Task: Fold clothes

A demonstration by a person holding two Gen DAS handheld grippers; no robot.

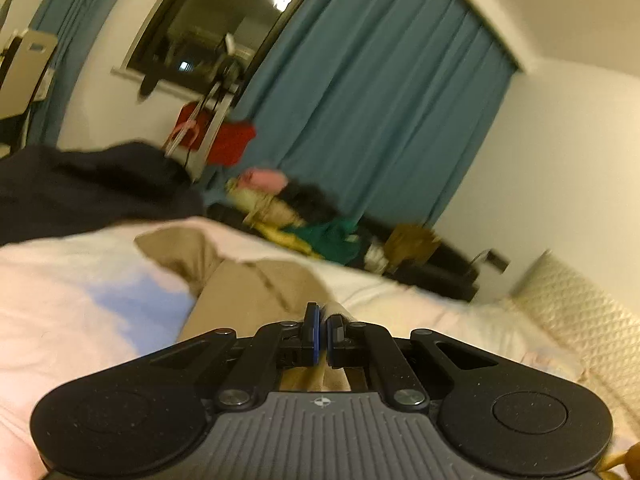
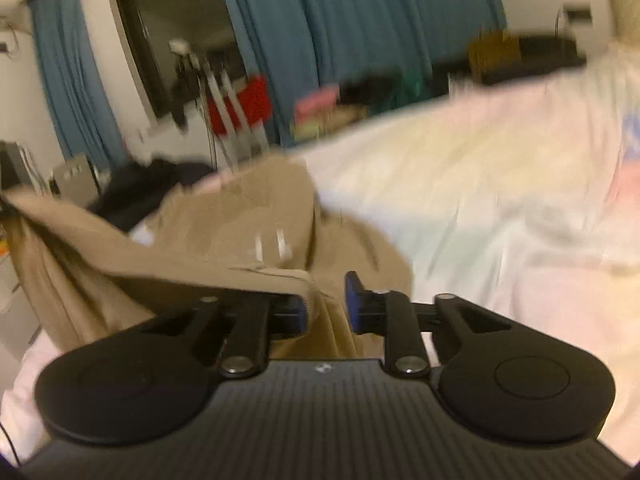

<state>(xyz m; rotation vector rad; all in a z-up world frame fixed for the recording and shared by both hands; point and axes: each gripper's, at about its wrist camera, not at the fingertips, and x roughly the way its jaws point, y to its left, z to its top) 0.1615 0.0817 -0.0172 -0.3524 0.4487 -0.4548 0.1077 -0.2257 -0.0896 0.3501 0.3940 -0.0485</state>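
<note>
The pale pink-and-white bedsheet point(image 2: 460, 184) lies bare across the right of the right wrist frame, open room for a gripper. Crumpled tan fabric trousers point(image 2: 224, 224) fill the lower left there. In the left wrist frame, a dark heaped garment point(image 1: 88, 188) blocks the left edge, and a cluttered pile of coloured clothes point(image 1: 304, 216) lines the bed's far side.

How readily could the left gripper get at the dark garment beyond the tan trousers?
Probably not yet: the left gripper has its jaws shut on the tan trousers, so it would need to let go first. Otherwise the way over the bedding to the dark garment looks unobstructed.
</note>
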